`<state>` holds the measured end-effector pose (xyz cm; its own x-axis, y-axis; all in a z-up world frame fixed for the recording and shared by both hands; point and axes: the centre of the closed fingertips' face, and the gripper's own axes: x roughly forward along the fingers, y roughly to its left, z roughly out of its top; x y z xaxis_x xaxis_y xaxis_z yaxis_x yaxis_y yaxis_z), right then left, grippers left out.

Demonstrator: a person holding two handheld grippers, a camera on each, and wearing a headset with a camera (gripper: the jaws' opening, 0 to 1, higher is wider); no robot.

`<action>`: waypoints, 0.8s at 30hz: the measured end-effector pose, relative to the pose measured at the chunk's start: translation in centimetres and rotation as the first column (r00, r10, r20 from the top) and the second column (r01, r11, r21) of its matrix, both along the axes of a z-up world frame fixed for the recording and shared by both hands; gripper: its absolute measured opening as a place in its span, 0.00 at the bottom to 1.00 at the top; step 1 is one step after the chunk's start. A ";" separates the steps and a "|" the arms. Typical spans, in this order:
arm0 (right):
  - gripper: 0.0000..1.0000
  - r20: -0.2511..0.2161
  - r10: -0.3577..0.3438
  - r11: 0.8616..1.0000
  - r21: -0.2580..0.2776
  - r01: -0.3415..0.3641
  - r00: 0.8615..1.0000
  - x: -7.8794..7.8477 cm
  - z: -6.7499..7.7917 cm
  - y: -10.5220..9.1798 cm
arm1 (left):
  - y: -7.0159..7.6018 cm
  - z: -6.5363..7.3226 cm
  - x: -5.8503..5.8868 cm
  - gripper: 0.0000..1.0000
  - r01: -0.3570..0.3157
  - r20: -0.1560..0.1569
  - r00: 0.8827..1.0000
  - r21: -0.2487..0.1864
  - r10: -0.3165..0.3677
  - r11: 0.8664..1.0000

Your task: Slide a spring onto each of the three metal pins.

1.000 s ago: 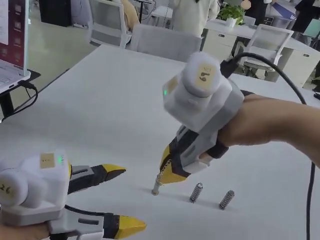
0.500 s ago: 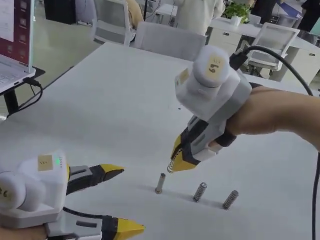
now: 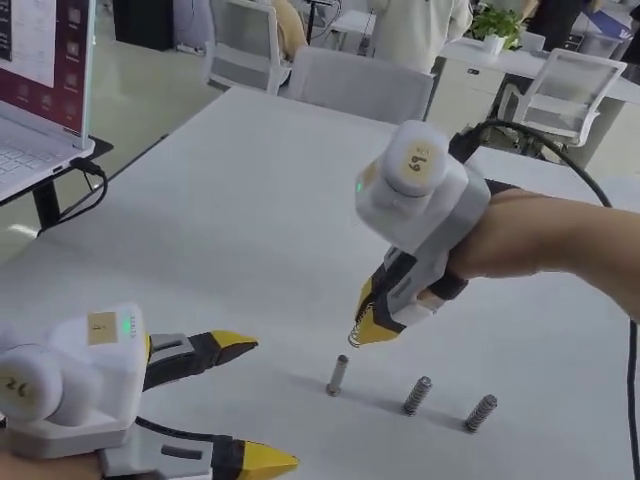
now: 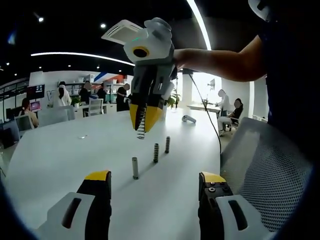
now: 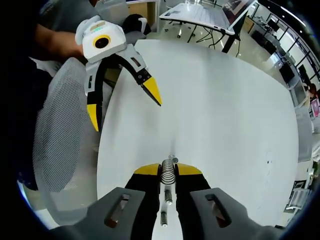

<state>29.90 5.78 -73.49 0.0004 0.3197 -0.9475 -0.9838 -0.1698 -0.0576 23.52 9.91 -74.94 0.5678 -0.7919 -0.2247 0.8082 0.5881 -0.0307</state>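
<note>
My right gripper [image 3: 372, 326] hangs over the white table [image 3: 230, 200], shut on a small spring [image 3: 354, 336] that sticks out below its yellow tips. The spring's lower end is a little above and to the right of a bare metal pin [image 3: 337, 375], not touching it. To the right stand two more pins, each wearing a spring [image 3: 417, 395] [image 3: 480, 412]. My left gripper [image 3: 256, 405] rests low at the near left, open and holding nothing. In the left gripper view the bare pin [image 4: 135, 167] stands nearest, under the held spring [image 4: 141, 122]. The right gripper view has the spring [image 5: 168, 172] pinched between its jaws.
A laptop [image 3: 40, 80] sits on a stand at the far left with a cable hanging off it. Office chairs [image 3: 360, 85] line the table's far edge. A black cable [image 3: 560, 160] trails from the right gripper along the person's forearm.
My right gripper has lifted the spring up and slightly right, off the top of the bare pin. The left gripper has stayed put, still open.
</note>
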 end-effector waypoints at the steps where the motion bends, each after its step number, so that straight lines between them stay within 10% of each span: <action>1: 0.08 -0.001 0.000 1.000 -0.001 0.000 1.000 0.1 -0.1 0.0 | 0.0 0.0 0.0 0.67 0.000 0.001 1.000 0.000 0.000 1.000; 24: 0.08 -0.026 0.006 0.997 -0.081 -0.009 1.000 1.8 -4.3 -0.3 | -0.4 0.1 0.4 0.66 -0.005 -0.015 1.000 -0.002 0.005 1.000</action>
<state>31.74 5.51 -77.76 -0.0267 0.2412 -0.9701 -0.9835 -0.1802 -0.0178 23.96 9.56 -74.87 0.5683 -0.7895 -0.2320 0.8047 0.5921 -0.0438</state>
